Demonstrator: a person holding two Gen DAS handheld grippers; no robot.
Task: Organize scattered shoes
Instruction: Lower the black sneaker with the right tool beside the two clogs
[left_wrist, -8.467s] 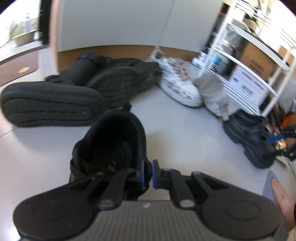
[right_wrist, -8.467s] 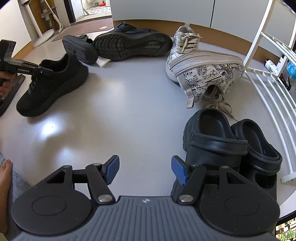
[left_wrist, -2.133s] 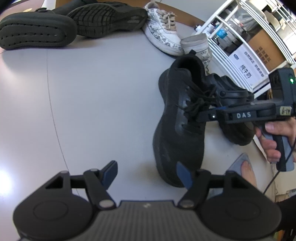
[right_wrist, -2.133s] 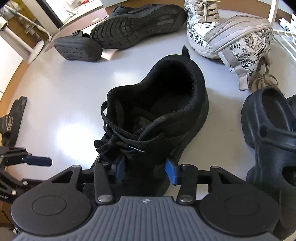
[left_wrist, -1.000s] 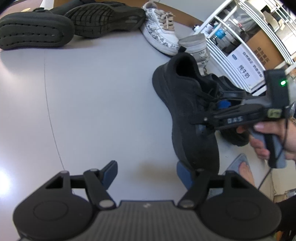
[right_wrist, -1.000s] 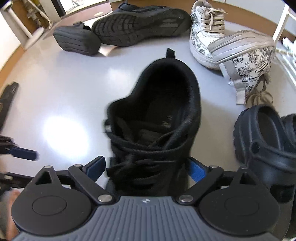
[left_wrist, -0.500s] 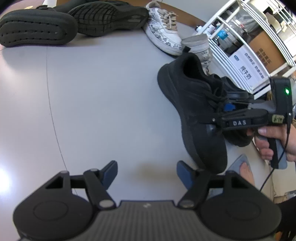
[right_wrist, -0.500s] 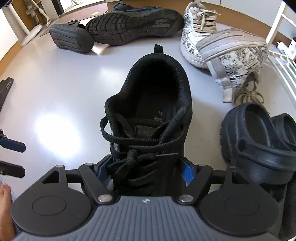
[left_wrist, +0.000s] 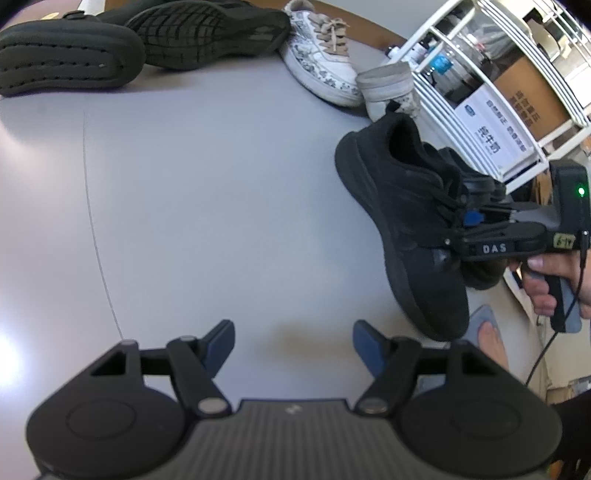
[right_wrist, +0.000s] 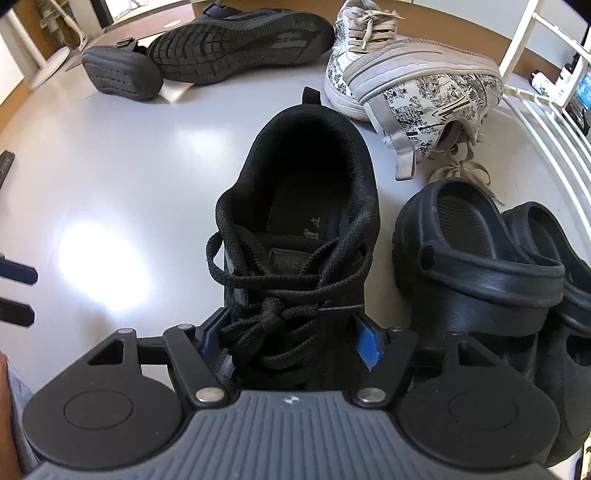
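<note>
black sneaker (right_wrist: 299, 229) between right gripper (right_wrist: 291, 336) pads

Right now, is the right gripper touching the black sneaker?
Touching. The right wrist view shows the right gripper with both blue pads pressed against the black sneaker at its laces.

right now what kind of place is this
Probably a home entryway or storage corner: shoes lie scattered on a smooth grey floor, a white wire rack holds cardboard boxes, and a wood-trimmed wall base runs behind.
</note>
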